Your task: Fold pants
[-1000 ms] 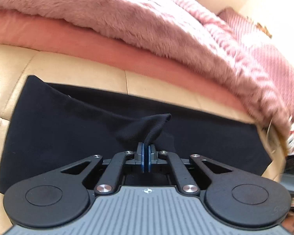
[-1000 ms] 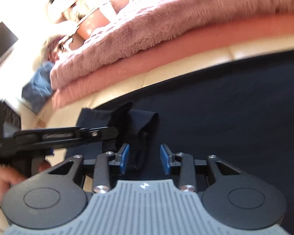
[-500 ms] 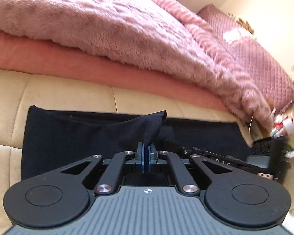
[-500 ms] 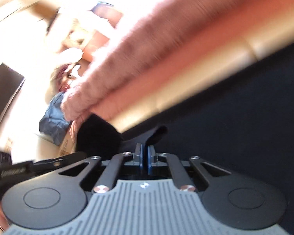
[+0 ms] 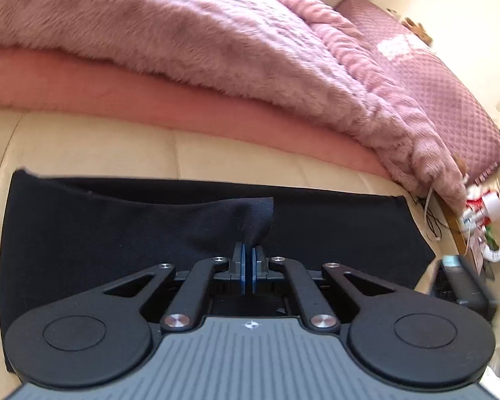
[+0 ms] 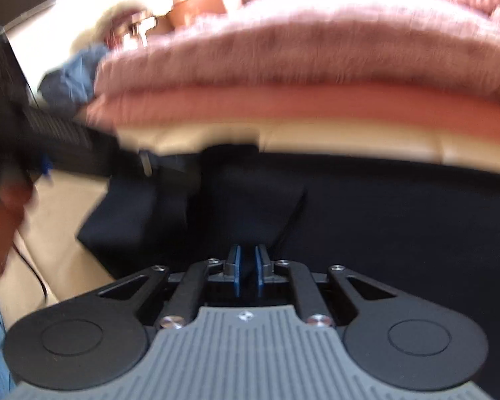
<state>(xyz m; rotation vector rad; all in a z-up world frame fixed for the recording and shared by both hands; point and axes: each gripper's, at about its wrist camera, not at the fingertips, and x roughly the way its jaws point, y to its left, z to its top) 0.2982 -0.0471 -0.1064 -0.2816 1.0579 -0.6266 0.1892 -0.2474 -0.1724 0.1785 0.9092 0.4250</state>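
Dark navy pants (image 5: 116, 226) lie flat on a beige cushioned surface (image 5: 93, 146). My left gripper (image 5: 249, 260) is shut on a raised fold of the pants fabric, lifting a peak of cloth just above the pads. My right gripper (image 6: 246, 266) is shut on another bunch of the pants (image 6: 383, 220), the blue pads pinching dark cloth between them. The left gripper's body (image 6: 60, 143) shows at the left of the blurred right wrist view. The right gripper's body (image 5: 459, 280) shows at the right edge of the left wrist view.
A fluffy pink blanket (image 5: 190, 33) over a salmon sheet (image 5: 150, 103) lies behind the pants. A quilted pink pillow (image 5: 443, 80) is at the far right. Cluttered items (image 5: 483, 213) sit at the right edge. A blue cloth (image 6: 73, 76) lies at the left.
My right gripper shut on the pants fabric a second ago and has swung right with it. My left gripper stays shut on its fold and has shifted; the fabric peak sits lower.
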